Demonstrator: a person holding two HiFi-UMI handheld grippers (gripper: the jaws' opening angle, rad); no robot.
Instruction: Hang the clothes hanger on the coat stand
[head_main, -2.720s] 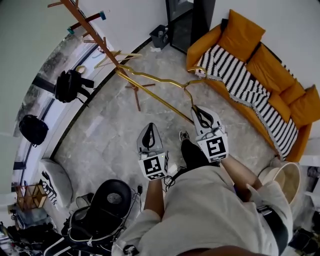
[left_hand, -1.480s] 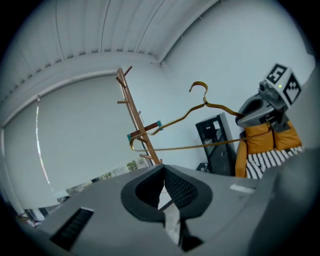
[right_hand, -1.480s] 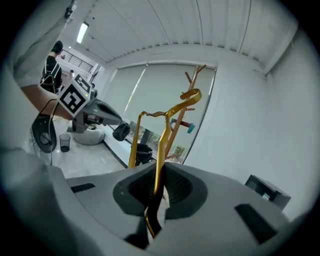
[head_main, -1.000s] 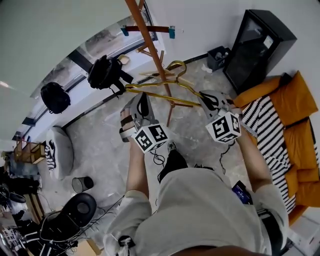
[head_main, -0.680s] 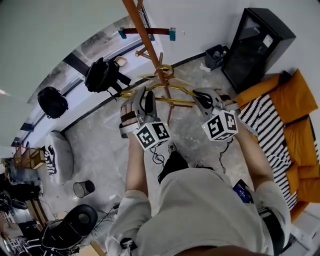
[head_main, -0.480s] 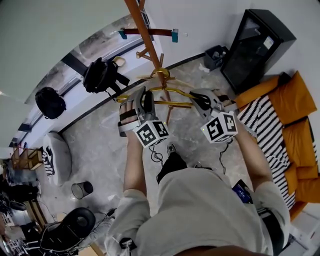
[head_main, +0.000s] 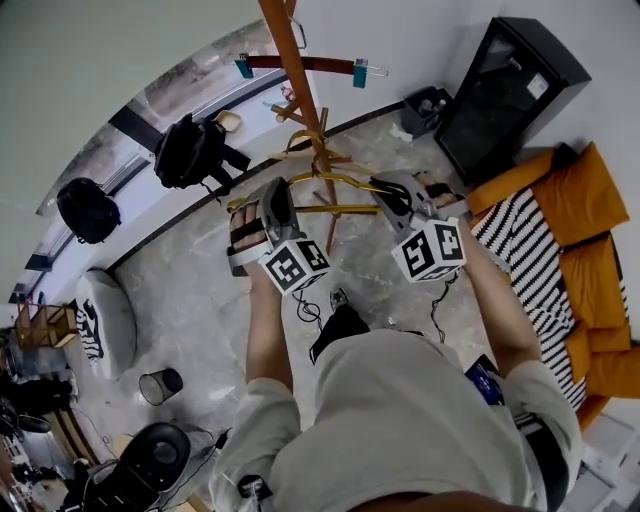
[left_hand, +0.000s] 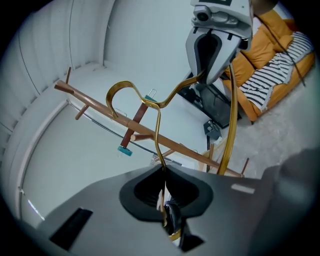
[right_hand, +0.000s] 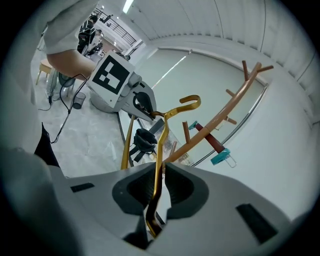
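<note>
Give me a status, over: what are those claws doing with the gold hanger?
Left claw closing, right claw opening slightly, hanger between the jaws of each. Hook up at the coat stand, seating unclear. Nothing in the way.

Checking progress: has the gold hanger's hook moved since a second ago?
Yes. The hook of the gold hanger shifted left, from right of the coat stand pole to against it.
</note>
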